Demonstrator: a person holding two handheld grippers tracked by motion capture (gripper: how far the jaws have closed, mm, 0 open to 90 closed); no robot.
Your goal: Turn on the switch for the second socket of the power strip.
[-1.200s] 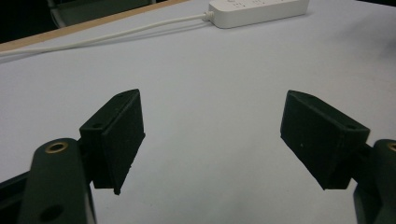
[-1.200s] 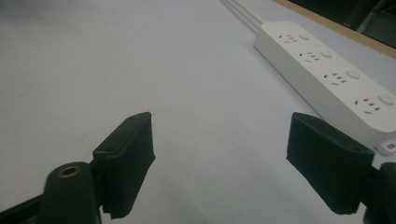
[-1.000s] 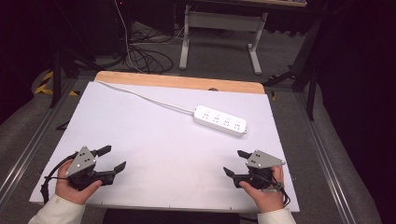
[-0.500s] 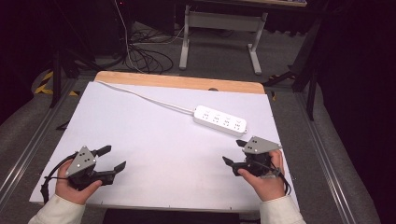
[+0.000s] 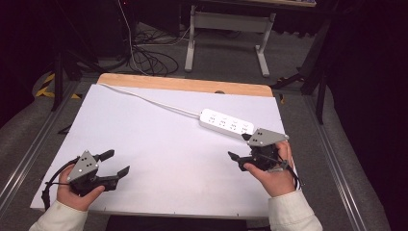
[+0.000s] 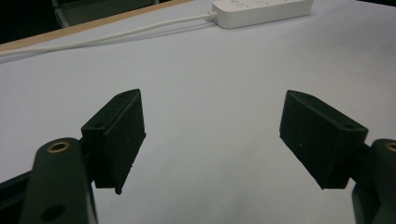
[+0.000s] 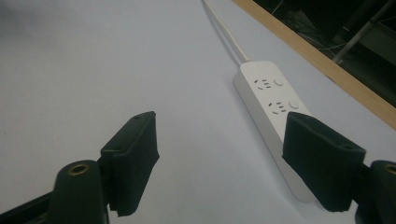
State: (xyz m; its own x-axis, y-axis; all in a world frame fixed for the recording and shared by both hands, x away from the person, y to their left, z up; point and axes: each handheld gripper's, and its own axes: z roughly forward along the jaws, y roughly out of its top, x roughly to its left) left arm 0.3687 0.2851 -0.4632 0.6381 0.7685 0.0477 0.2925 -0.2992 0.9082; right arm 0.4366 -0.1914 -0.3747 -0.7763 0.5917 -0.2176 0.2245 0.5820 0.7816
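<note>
My left gripper sits low on the white table, jaws apart, nothing between them. My right gripper hovers just beside the near end of the power strip, jaws apart, not touching it.

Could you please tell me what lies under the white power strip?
The power strip lies flat on the white table top, its cord running off toward the far left corner. Whatever is directly beneath it is covered.
</note>
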